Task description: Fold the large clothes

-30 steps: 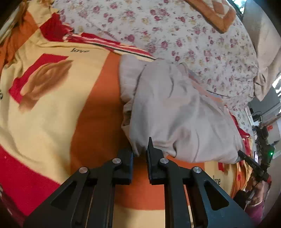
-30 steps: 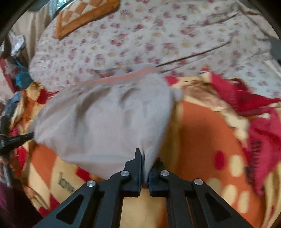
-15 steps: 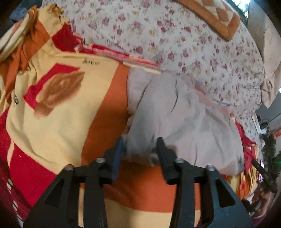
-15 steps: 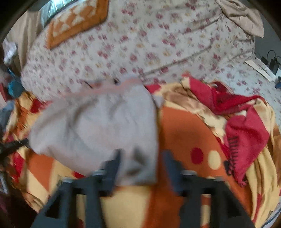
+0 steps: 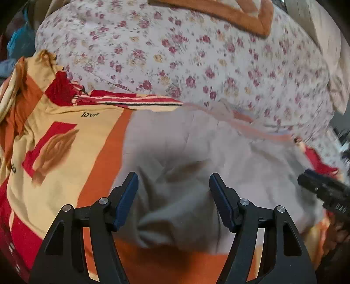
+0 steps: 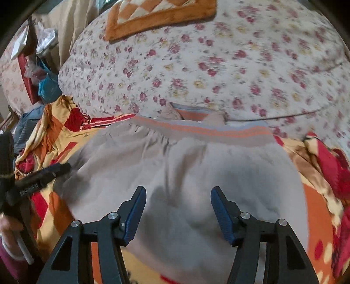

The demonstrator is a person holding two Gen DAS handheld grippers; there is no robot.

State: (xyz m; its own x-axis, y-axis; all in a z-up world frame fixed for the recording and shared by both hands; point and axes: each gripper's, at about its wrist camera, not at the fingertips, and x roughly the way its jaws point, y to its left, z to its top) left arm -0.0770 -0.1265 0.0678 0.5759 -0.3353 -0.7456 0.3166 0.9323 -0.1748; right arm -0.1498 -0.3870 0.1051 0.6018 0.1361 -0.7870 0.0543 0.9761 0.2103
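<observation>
A grey garment (image 5: 196,157) with an orange-striped waistband (image 6: 210,131) lies folded on a yellow, orange and red blanket (image 5: 65,139). It also shows in the right wrist view (image 6: 186,174). My left gripper (image 5: 174,196) is open and empty, its jaws wide apart just above the garment's near left edge. My right gripper (image 6: 178,209) is open and empty above the garment's near right part. The right gripper's tip shows at the right edge of the left wrist view (image 5: 323,192). The left gripper shows at the left of the right wrist view (image 6: 39,177).
A floral bedsheet (image 5: 196,54) covers the bed behind the blanket. An orange checked cushion (image 6: 159,15) lies at the far end. A crumpled red part of the blanket (image 6: 332,166) bunches at the right. Bags and clutter (image 6: 41,72) stand at the far left.
Both grippers were shut on the garment's near edge a second ago. They have opened and let it go, and the garment now lies flatter on the blanket. Both grippers have lifted slightly.
</observation>
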